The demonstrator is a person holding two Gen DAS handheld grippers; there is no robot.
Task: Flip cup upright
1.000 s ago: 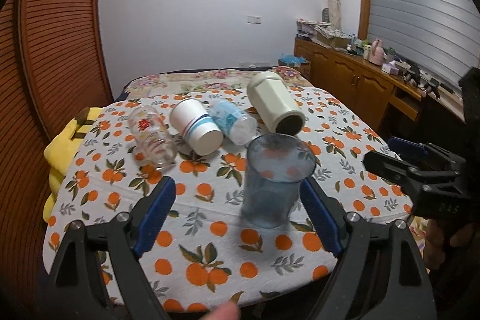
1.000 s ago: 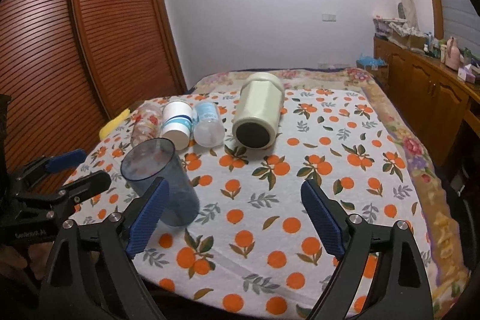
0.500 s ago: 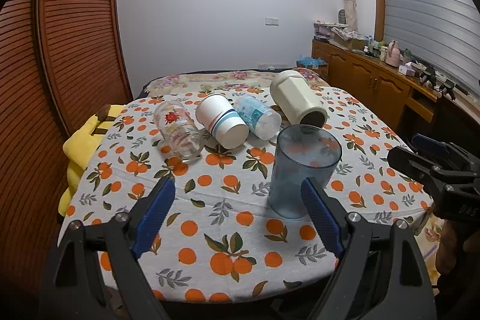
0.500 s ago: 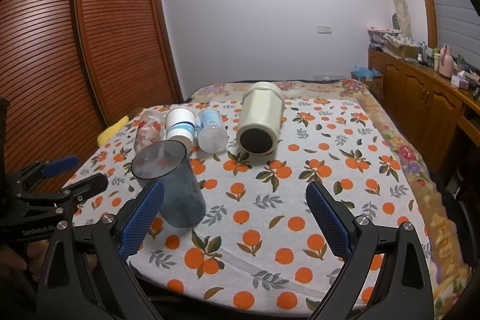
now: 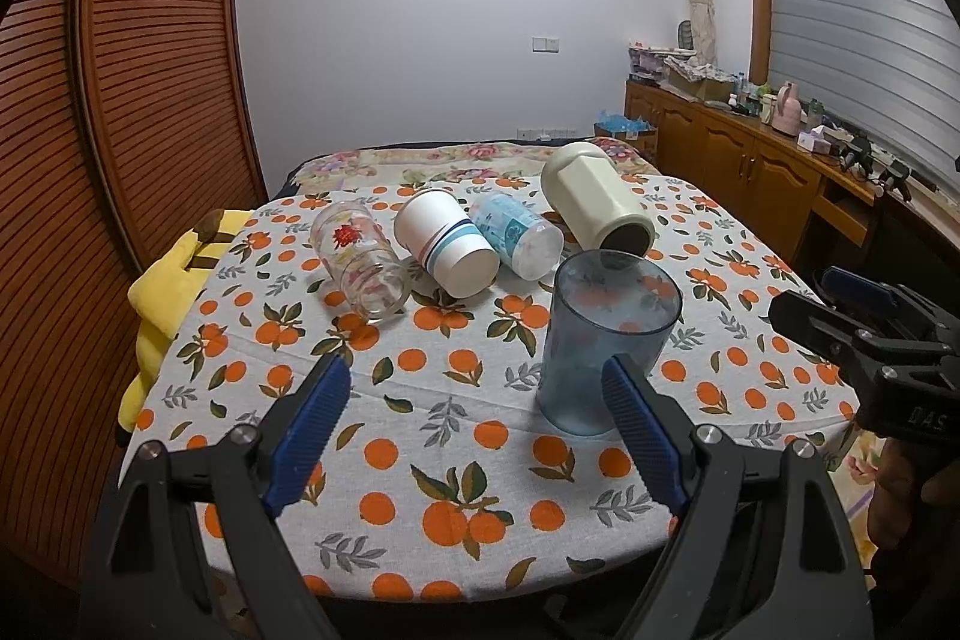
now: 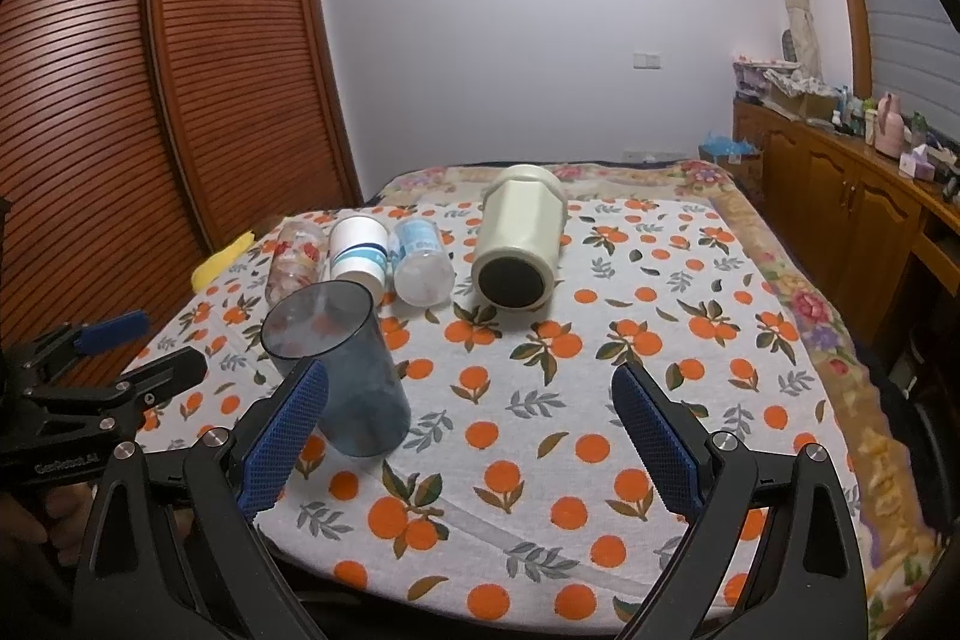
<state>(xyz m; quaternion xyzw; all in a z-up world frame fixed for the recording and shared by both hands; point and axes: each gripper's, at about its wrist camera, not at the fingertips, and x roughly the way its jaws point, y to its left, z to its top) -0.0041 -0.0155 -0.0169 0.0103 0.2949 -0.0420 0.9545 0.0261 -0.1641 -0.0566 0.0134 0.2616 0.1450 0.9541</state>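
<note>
A blue translucent cup [image 5: 603, 340] stands upright, mouth up, on the orange-print tablecloth [image 5: 456, 460]; it also shows in the right wrist view [image 6: 342, 370]. Behind it lie on their sides a clear glass with a red flower [image 5: 360, 259], a white paper cup with stripes [image 5: 447, 241], a pale blue cup [image 5: 516, 235] and a large cream cup [image 5: 594, 202]. My left gripper [image 5: 477, 427] is open and empty, near the table's front edge, the blue cup just past its right finger. My right gripper [image 6: 471, 430] is open and empty, to the right of the blue cup.
A yellow plush toy [image 5: 168, 292] hangs at the table's left edge. A slatted wooden wardrobe [image 5: 138, 100] stands on the left. A wooden sideboard [image 5: 750, 160] with clutter runs along the right wall. A floral blanket [image 5: 456, 160] lies behind the table.
Both grippers have drawn back and up from the table. The blue cup stays upright where it was, and now sits further from my left gripper's fingers.
</note>
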